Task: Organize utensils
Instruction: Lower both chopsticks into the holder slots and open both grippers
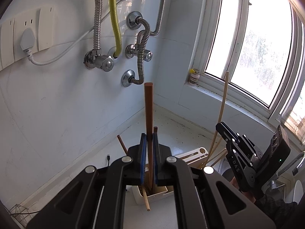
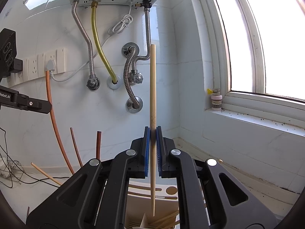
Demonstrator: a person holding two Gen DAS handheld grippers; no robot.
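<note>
Left gripper (image 1: 149,139) clamps dark chopstick (image 1: 148,110) upright; right gripper (image 2: 153,133) clamps bamboo chopstick (image 2: 152,87) upright.

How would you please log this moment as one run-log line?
left gripper: shut on dark chopstick | right gripper: shut on bamboo chopstick | both above white holder

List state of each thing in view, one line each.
left gripper: shut on brown chopstick
brown chopstick: held upright, tip in holder
right gripper: shut on bamboo chopstick
bamboo chopstick: held upright, tip over holder
utensil holder: standing, holds several chopsticks
wall plug: plugged into socket
small bottle: upright on the window sill
</note>
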